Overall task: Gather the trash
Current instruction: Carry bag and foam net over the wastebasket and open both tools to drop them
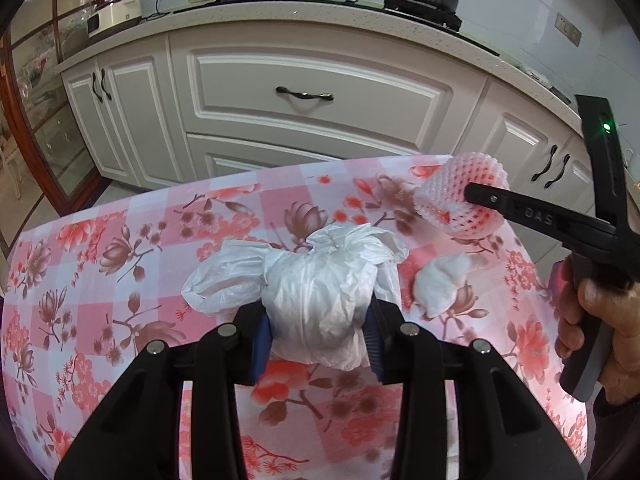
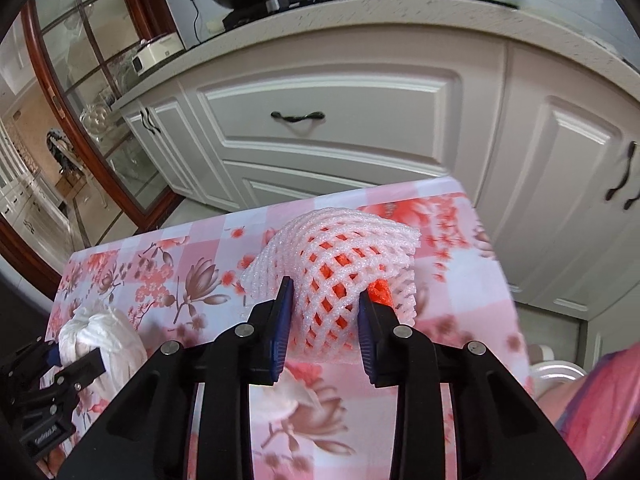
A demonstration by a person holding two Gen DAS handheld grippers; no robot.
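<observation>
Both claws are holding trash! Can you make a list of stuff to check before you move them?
1. Left claw shut on the white plastic bag: ok.
2. Right claw shut on the foam net: ok.
3. Claws apart from each other: ok.
4. Crumpled tissue still lying on the tablecloth: not ok.
5. Bin to drop trash in: cannot tell, none in view.

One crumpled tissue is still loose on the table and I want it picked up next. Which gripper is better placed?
Right, marginally: the crumpled tissue lies nearer the right gripper, but both are full, right on foam net, left gripper on plastic bag.
</observation>
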